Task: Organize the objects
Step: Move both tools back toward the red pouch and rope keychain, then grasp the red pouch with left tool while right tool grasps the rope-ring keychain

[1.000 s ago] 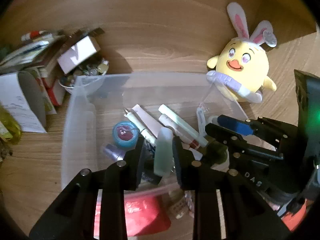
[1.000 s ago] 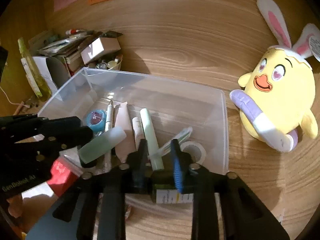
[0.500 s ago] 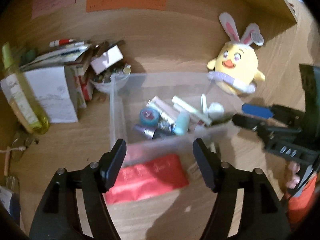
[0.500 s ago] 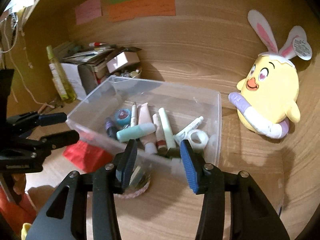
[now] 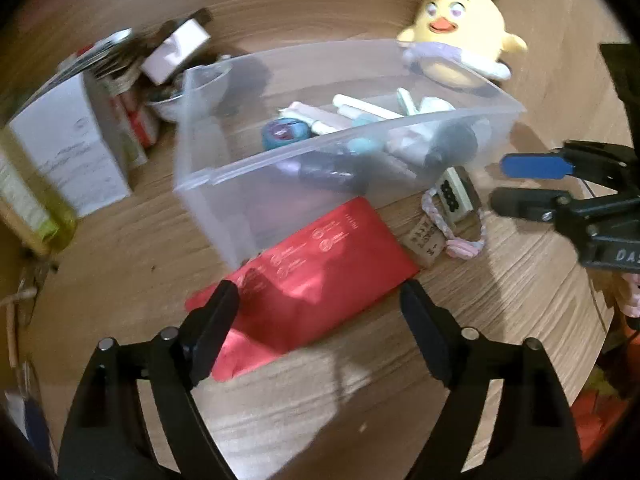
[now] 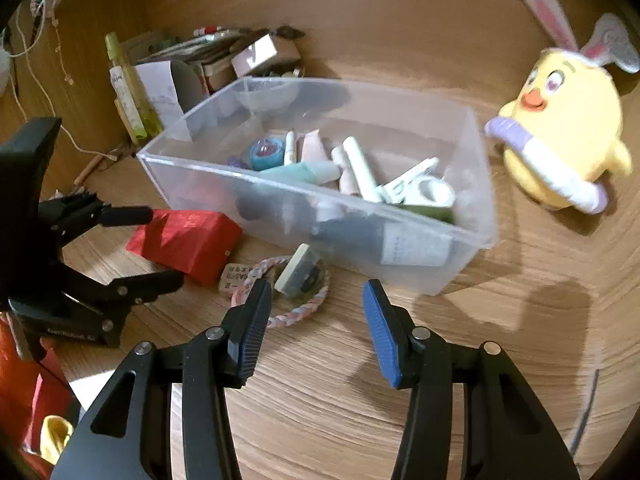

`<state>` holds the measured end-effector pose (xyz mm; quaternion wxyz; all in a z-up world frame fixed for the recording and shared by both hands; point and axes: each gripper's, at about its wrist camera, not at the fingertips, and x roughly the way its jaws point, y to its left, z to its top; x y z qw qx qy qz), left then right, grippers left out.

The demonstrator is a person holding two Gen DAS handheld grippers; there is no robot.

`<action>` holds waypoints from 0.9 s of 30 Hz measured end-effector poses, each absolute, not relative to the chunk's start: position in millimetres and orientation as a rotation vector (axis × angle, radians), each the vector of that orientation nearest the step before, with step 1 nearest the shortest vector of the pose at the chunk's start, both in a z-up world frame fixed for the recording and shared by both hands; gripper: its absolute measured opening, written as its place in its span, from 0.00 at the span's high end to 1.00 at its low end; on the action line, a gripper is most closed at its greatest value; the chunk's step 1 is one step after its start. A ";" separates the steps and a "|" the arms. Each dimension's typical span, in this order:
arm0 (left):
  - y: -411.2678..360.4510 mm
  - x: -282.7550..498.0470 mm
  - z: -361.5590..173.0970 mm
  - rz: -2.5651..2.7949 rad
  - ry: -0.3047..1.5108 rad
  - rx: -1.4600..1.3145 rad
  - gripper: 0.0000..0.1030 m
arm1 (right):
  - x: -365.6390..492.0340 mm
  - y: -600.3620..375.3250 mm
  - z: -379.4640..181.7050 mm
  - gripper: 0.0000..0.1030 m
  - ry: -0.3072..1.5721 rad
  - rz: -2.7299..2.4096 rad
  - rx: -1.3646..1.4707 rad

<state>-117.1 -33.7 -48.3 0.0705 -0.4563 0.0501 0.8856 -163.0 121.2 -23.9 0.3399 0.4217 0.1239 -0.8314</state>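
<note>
With both hand-held grippers empty, the left hand-held gripper [image 5: 318, 316] just opened wide over the red packet [image 5: 320, 264] at the clear bin's [image 5: 280, 176] six o'clock and the right hand-held gripper [image 6: 316, 316] half-open, a shallow pinch risked crumpling or sliding it on the tabletop [image 6: 320, 400].

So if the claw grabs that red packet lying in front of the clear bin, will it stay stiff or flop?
The red packet will probably flop: its near end is already creased and folded, like soft foil or paper. It looks flat and thin, so likely light. Its surface seems glossy and may slip, and one corner sits against the clear bin, so it may drag there.
</note>
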 end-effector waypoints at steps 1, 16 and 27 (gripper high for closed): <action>-31.7 -118.8 -48.2 2.655 0.170 -1.372 0.14 | -165.1 118.3 -26.4 0.57 0.317 -2.150 1.110; -8.3 -132.7 -51.9 2.599 0.111 -1.360 0.24 | -178.4 104.5 -40.9 0.76 0.327 -2.135 1.142; -1.0 -108.3 -43.7 2.628 0.067 -1.355 0.38 | -175.5 118.4 -36.5 0.86 0.292 -2.172 1.113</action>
